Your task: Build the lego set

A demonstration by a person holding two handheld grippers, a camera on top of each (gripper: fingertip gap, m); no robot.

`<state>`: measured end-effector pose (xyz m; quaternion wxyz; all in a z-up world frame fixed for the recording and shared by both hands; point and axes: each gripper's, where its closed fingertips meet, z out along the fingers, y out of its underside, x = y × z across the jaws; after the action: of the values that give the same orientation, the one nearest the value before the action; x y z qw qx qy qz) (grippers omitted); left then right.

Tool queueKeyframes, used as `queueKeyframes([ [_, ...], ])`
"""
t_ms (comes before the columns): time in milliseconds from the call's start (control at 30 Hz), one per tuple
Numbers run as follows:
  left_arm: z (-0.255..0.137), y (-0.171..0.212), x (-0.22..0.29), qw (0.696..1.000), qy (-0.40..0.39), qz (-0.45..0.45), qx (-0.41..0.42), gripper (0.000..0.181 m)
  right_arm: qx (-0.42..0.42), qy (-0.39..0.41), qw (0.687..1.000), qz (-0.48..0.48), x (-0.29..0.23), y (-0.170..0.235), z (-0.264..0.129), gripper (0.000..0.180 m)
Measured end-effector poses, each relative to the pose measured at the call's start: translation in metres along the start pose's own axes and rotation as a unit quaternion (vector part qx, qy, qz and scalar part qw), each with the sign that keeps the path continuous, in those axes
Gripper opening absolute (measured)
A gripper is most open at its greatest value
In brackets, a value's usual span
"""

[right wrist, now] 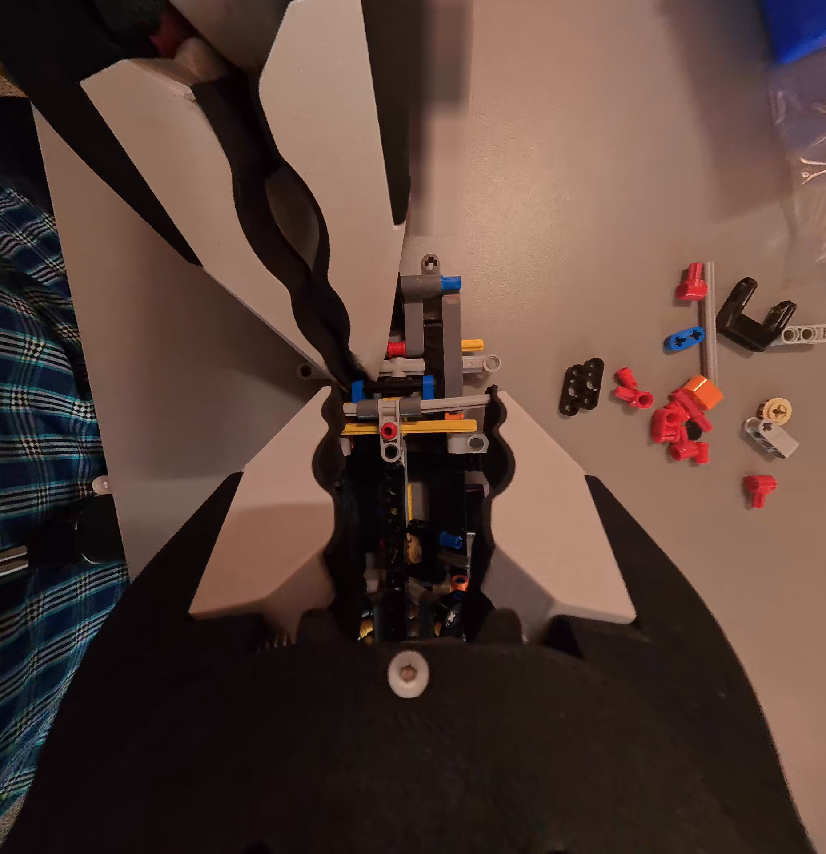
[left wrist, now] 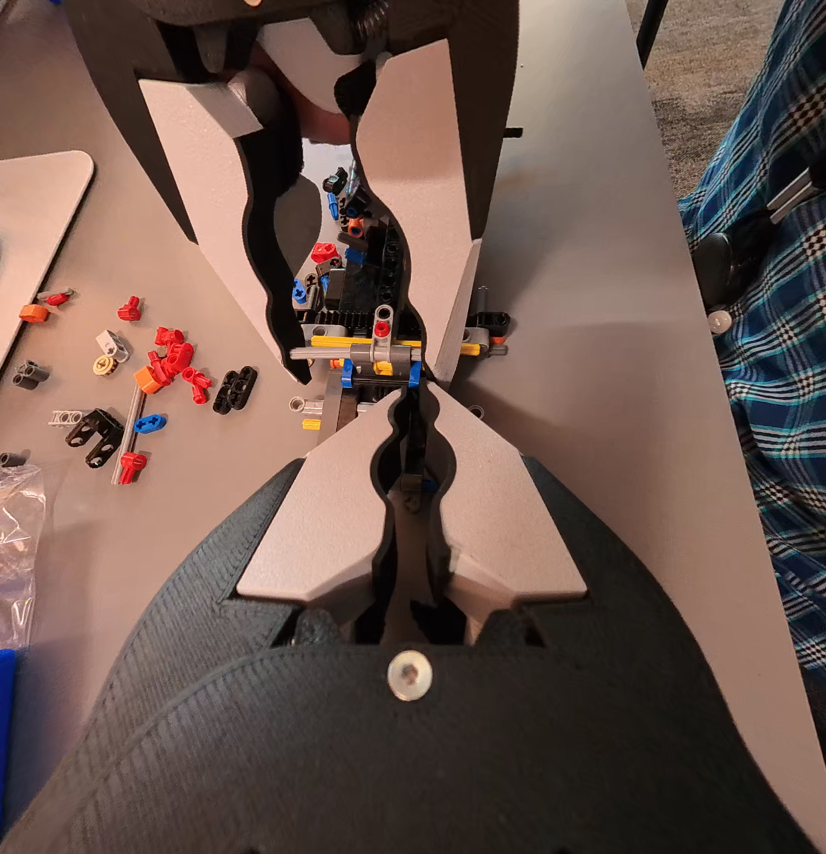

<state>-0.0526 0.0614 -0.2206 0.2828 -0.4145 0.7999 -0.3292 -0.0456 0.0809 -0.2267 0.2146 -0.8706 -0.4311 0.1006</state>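
The table [left wrist: 586, 416] is grey and smooth, and both grippers work above it, facing each other. Past its edge, only the left wrist view shows a grey carpet floor [left wrist: 706, 60] and a dark table leg [left wrist: 651, 27]; both views show a person's blue checked cloth [left wrist: 780, 369] at that side.

The model [right wrist: 402, 462] is a long black frame with grey, yellow and blue parts. The right wrist view shows most of it: it lies between the two fingers of the right gripper [right wrist: 413, 402], which are spread wide around it and grip its sides. The left wrist view shows this gripper from the front, reaching down over the far part of the model.

The left gripper [left wrist: 416, 393] has its fingers pressed nearly together, pinching a thin black part at the near end of the model. In the right wrist view its tips meet just at the blue pins [right wrist: 358, 388].

Only the left wrist view shows a pale tray [left wrist: 37, 222] far to the left of the left gripper, and a clear plastic bag [left wrist: 9, 545] near the left edge.

The loose parts [left wrist: 171, 360] lie left of the left gripper: red pins, an orange piece, a black bracket [left wrist: 94, 436], a black beam [left wrist: 235, 390] and a blue link [left wrist: 150, 423].
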Motion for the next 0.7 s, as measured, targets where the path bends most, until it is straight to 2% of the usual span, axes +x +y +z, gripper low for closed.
queueKeyframes([
  [300, 0.000, 0.000, 0.001, 1.000, 0.006, 0.000, 0.002, 0.001, 0.014, -0.011, 1.000, -0.009, -0.001, -0.001, -0.001, 0.059],
  [367, -0.001, 0.001, -0.001, 1.000, 0.000, -0.007, 0.002, 0.000, 0.017, -0.041, 0.999, -0.008, -0.011, 0.000, 0.003, 0.093],
  [400, -0.001, 0.000, -0.002, 1.000, 0.002, -0.011, 0.003, 0.000, 0.018, -0.046, 0.999, -0.011, -0.013, 0.001, 0.003, 0.098],
  [467, 0.000, 0.000, 0.001, 1.000, 0.005, -0.002, 0.003, 0.001, 0.008, -0.038, 0.999, -0.010, -0.004, 0.006, -0.004, 0.067],
  [500, 0.001, 0.000, 0.001, 1.000, 0.004, -0.001, 0.002, 0.001, 0.012, -0.043, 0.999, -0.003, -0.002, 0.007, -0.006, 0.058],
  [533, 0.001, 0.000, 0.001, 1.000, 0.005, -0.003, 0.001, 0.000, 0.011, -0.045, 0.999, -0.002, -0.002, 0.008, -0.006, 0.059],
  [600, 0.002, 0.000, 0.001, 1.000, 0.006, 0.000, 0.000, 0.000, 0.001, -0.044, 0.999, -0.010, -0.006, 0.008, -0.004, 0.072],
  [667, 0.002, -0.001, 0.000, 1.000, 0.002, -0.002, 0.002, 0.000, -0.002, -0.053, 0.999, -0.011, -0.015, 0.007, 0.001, 0.102],
  [700, 0.002, -0.001, 0.000, 1.000, 0.002, 0.000, 0.003, 0.000, -0.005, -0.044, 0.999, -0.016, -0.016, 0.007, 0.004, 0.104],
])
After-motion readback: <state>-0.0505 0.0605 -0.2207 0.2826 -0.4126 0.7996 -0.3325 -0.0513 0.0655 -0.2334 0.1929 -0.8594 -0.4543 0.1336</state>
